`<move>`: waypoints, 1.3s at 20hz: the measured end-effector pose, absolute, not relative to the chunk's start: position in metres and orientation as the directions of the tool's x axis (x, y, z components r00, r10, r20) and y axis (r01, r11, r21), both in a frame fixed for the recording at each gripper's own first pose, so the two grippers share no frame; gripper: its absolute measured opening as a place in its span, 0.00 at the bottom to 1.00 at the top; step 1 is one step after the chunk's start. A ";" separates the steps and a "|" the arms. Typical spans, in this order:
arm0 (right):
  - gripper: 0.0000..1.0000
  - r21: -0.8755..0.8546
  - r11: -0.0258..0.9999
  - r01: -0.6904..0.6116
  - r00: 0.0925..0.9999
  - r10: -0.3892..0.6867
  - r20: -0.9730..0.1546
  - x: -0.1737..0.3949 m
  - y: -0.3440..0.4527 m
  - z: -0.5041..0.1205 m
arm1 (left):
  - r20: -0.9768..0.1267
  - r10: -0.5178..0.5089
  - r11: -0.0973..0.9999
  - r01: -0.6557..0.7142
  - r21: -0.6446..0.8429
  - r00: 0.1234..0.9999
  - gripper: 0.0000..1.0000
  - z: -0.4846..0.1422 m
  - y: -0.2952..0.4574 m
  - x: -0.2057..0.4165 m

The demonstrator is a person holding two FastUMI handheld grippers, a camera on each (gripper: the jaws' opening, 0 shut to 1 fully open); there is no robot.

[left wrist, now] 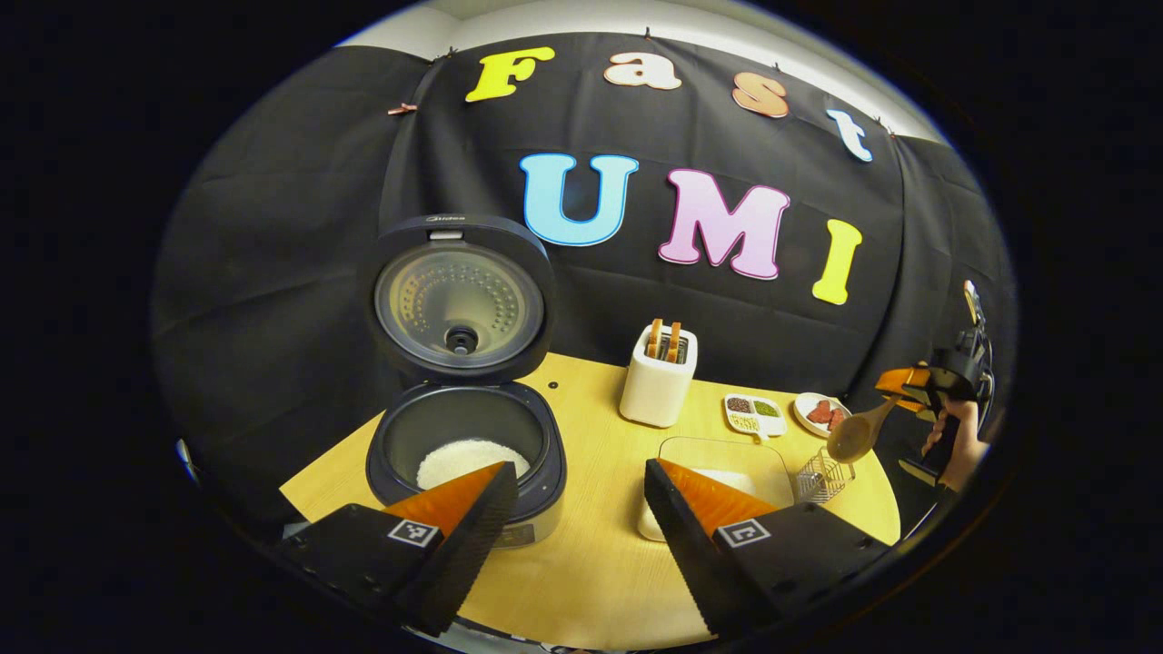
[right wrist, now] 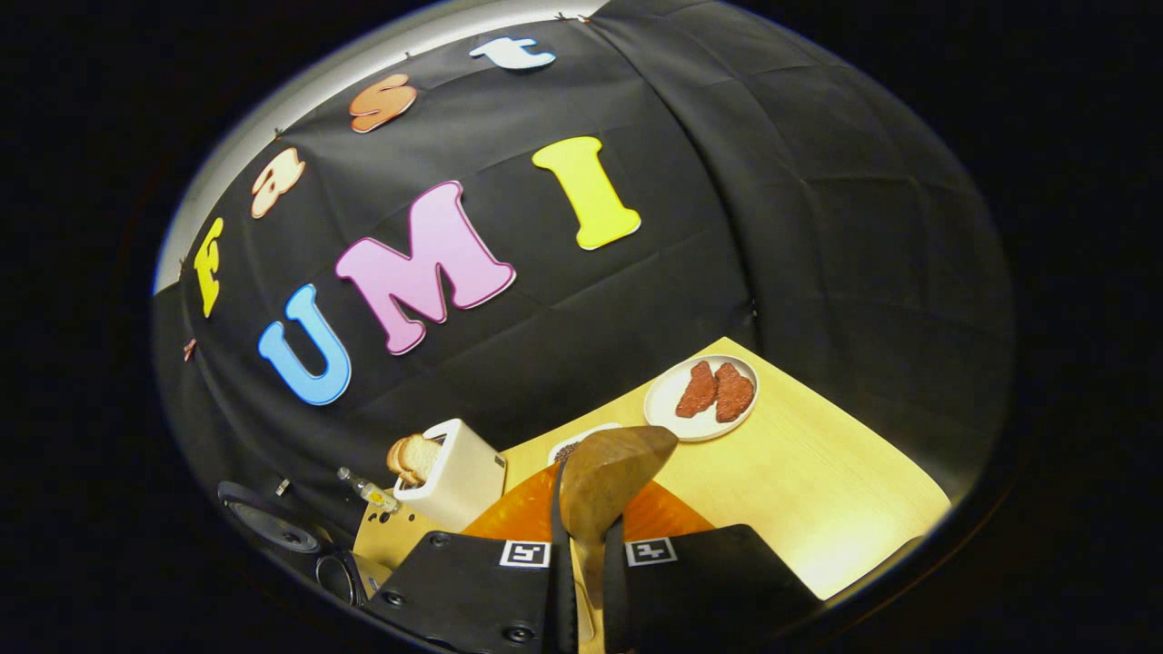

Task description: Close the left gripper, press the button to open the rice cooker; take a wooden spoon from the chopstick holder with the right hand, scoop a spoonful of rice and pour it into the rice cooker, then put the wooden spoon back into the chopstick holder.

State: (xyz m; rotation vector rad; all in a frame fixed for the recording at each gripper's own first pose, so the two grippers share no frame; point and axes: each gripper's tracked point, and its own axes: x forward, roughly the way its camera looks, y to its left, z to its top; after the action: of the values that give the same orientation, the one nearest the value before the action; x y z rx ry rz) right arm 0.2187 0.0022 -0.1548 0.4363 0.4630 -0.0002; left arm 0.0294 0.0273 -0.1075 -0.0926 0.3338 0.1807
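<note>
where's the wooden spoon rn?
Clamped in the right tool: the wooden spoon hangs at the left gripper view's far right, above the wire chopstick holder.

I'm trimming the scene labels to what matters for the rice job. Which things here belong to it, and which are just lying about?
Job:
rice cooker, lid up
wooden spoon, held in the right gripper
glass dish of rice
wire chopstick holder
left gripper, open

Lying about:
toaster with toast
plate of meat
divided dish of grains
</note>
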 end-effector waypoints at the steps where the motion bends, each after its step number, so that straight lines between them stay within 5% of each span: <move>1: 0.15 0.406 0.911 0.076 0.898 0.114 -0.425 0.215 0.014 -0.149 | -0.337 0.151 0.983 -0.176 -0.048 0.929 0.95 -0.113 0.034 0.031; 13: 0.15 0.337 0.934 -0.119 0.851 0.271 -0.451 0.187 0.146 -0.199 | -0.377 0.069 0.981 -0.132 -0.144 0.924 0.96 -0.155 0.076 0.029; 26: 0.16 0.265 0.963 -0.050 0.827 0.189 -0.529 0.195 0.187 -0.297 | -0.471 0.039 0.966 -0.154 -0.207 0.881 0.95 -0.217 0.097 0.011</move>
State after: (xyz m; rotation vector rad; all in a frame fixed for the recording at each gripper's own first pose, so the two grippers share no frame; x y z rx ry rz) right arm 0.1947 0.1873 -0.2974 0.2455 0.5839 0.1284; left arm 0.0105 0.0968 -0.2174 -0.2429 0.4830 0.1017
